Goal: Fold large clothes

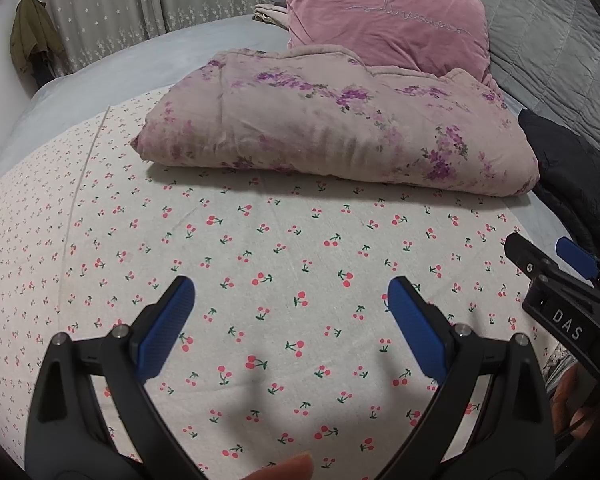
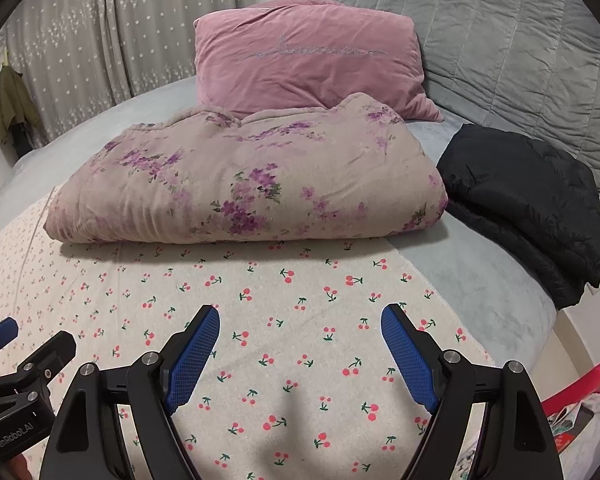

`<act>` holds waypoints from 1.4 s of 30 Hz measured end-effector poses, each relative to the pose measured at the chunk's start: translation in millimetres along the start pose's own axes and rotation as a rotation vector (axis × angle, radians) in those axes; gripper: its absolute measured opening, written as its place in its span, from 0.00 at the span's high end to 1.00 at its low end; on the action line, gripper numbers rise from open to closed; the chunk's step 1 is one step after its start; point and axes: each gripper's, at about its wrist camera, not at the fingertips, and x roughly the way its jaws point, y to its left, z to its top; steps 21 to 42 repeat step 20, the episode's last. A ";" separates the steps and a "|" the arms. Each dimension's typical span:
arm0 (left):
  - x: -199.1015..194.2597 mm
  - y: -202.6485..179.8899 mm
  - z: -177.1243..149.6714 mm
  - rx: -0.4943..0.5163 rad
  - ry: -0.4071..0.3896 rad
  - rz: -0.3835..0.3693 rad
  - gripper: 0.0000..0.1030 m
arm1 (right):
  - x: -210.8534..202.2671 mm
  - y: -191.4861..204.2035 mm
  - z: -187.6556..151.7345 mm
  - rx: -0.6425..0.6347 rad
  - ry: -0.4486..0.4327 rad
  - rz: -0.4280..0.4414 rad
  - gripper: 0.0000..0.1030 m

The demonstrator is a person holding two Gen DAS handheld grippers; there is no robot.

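Both tongs hang over the bed with nothing in them. The left gripper point(image 1: 290, 308) has its blue-padded jaws spread wide above the cream cloth printed with small red cherries point(image 1: 260, 264), and the right gripper point(image 2: 300, 340) is just as wide over the same cloth, a little to the right of the left one.

The step in hand looks like the opening grasp on the cloth. To do it well, each gripper should go to its own near corner or near edge, come down until one finger slips under the hem, and close on a single layer only, so the sheet beneath is not pinched with it. Both should then lift together and carry the edge towards the far side, keeping it taut so no crease forms across the middle.

The cherry cloth lies flat and smooth, spread over the near part of the grey bedsheet point(image 2: 480, 280), with its right edge running diagonally and a seam showing near its left side. Its far edge runs under a folded mauve quilt with purple flowers point(image 2: 240, 184), which may hinder a full fold. A black padded jacket point(image 2: 532, 208) lies folded to the right, and a pink velvet pillow point(image 2: 308, 60) stands at the far end.
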 end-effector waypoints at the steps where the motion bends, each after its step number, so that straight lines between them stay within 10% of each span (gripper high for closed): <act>1: 0.1 -0.1 -0.2 0.000 0.001 -0.001 0.06 | 0.1 -0.1 -0.3 0.000 0.001 0.000 0.18; 42: 1.6 3.4 -0.1 -0.010 0.014 0.001 0.06 | -0.4 1.0 -0.1 -0.001 0.005 -0.006 0.18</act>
